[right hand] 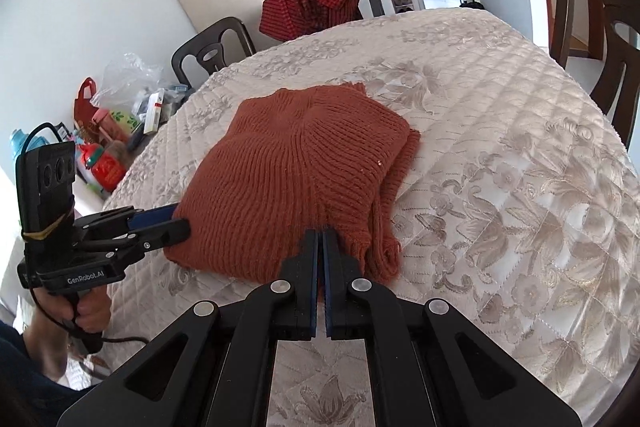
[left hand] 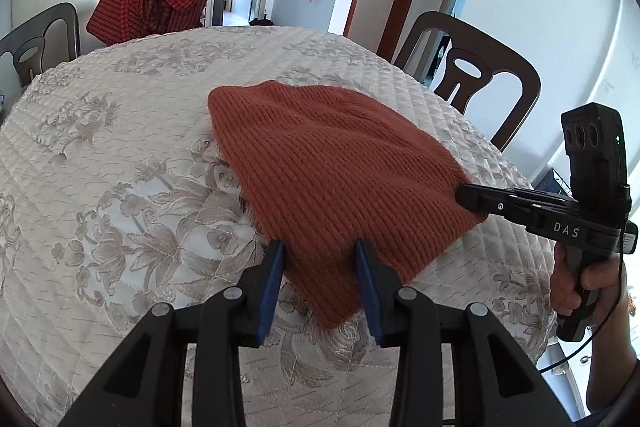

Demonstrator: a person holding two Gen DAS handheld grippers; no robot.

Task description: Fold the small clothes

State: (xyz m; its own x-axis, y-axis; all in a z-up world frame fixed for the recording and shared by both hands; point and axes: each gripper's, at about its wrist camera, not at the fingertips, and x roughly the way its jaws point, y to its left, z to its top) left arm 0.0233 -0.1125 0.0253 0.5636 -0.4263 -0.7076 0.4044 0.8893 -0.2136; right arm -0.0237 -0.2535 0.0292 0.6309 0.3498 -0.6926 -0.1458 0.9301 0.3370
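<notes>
Nearest in the right wrist view, the right gripper (right hand: 321, 235) is clenched, its 2 blue pads pressed together on the near edge of the rust-orange knitted garment (right hand: 296, 179) — a pinch of knit appears caught between them. Seen from the left wrist view, this same gripper (left hand: 466, 195) reaches the garment's right-hand edge.

The left gripper (left hand: 320, 251) has its jaws part open with the near corner of the garment (left hand: 320, 163) lying between the pads; whether they actually press on the knit I cannot tell. From the right wrist view it (right hand: 176, 223) meets the garment's left edge, with a hand (right hand: 90, 311) on its handle.

The garment lies already doubled on the quilted floral cloth covering the worktop (right hand: 500, 187), with layered edges showing at its right side.

To do this fold well, I judge that both grippers should take every layer at their corners, lift together and level, carry the near edge over toward the far edge, and lay it down square — thick knit slips and bunches if 1 side leads.

Farther off, a red checked garment (left hand: 152, 1) hangs over a chair.
</notes>
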